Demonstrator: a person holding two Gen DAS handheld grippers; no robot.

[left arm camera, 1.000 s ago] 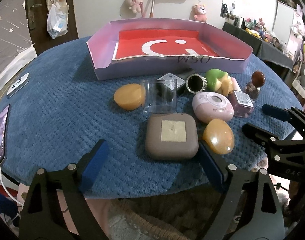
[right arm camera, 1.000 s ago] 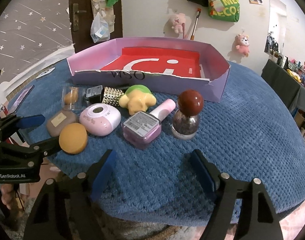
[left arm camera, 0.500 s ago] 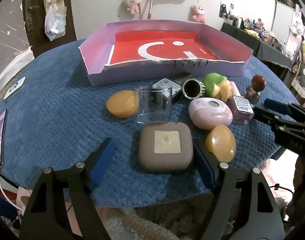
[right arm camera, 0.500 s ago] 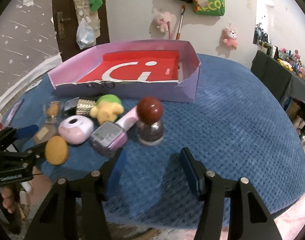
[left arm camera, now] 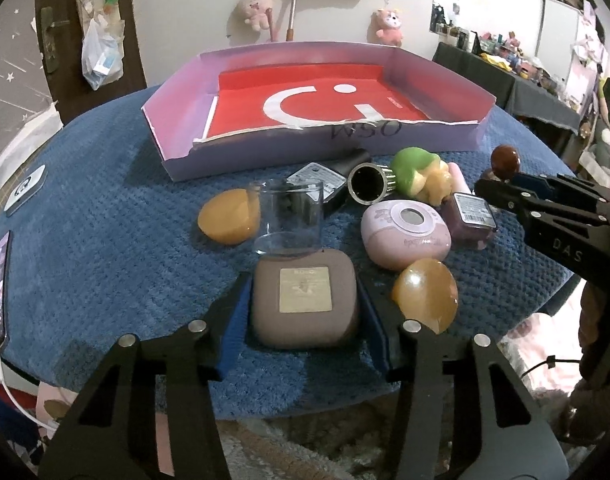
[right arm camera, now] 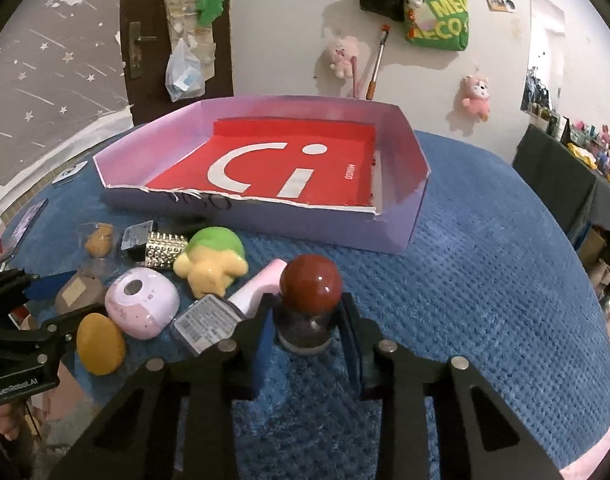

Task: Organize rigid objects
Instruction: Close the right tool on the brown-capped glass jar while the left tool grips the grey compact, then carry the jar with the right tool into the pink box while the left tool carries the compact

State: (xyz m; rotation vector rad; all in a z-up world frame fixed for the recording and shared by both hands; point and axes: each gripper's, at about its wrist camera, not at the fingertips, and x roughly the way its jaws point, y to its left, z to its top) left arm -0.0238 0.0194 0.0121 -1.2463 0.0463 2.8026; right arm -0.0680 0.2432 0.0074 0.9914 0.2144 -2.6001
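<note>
- Worktop (left arm camera: pixel 105 248), blue and round: both grippers closer in than a second ago, each now straddling one thing near the near edge; tray (right arm camera: pixel 401 236) toward the far edge has nothing in it yet.
- Left gripper (left arm camera: pixel 303 312): narrowed from a wide spread, pads just beside or touching the sides of the brown case (left arm camera: pixel 303 302); cannot tell whether pinching yet.
- Right gripper (right arm camera: pixel 307 334): moved forward and narrowed around the small bottle (right arm camera: pixel 305 330); contact not clear.
- Probably means two pickups about to start, with sorting not begun.
- Brown case: lying flat, label up, squarish, no clear long axis, touching the clear cup (left arm camera: pixel 289 220) behind it.
- Small bottle: upright, long axis vertical, round red cap (right arm camera: pixel 310 284) on top.
</note>
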